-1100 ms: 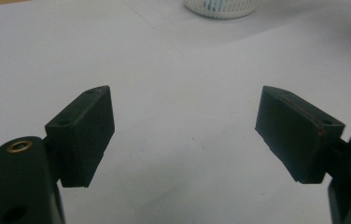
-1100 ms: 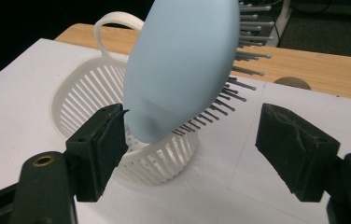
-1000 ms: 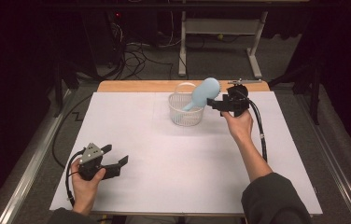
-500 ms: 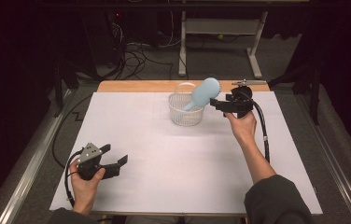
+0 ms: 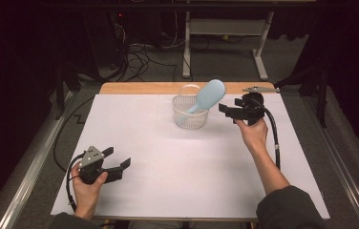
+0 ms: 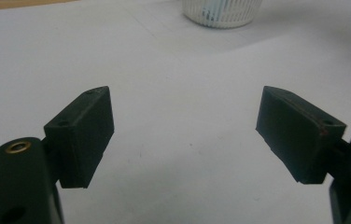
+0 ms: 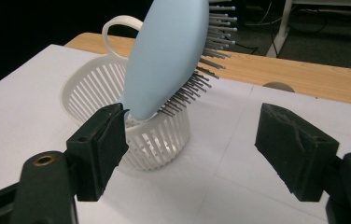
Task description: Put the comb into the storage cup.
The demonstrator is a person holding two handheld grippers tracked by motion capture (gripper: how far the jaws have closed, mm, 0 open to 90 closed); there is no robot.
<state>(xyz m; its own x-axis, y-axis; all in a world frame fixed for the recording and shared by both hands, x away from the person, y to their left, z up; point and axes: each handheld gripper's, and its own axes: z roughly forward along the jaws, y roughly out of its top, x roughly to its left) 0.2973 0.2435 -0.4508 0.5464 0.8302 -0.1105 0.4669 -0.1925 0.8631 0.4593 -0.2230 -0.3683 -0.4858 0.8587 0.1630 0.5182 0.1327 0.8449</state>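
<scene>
The right gripper (image 5: 229, 111) stands with jaws spread and nothing in them, just beside the white basket (image 5: 190, 114), where the blue hairbrush (image 5: 208, 95) leans handle-down. Its own view shows the brush's bristles (image 7: 206, 60), which the high view hides. The left gripper (image 5: 115, 164), also agape, hangs near the table (image 5: 168, 191)'s front edge. Since a second ago, nothing has visibly shifted.

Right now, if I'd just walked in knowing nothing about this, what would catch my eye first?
Probably the pale blue hairbrush, standing tilted with its handle down in a small white slatted basket at the far middle of the white table. Just to its right, a hand holds the right gripper with jaws open beside the brush. Near the front left corner, the left gripper waits, open and empty.
</scene>
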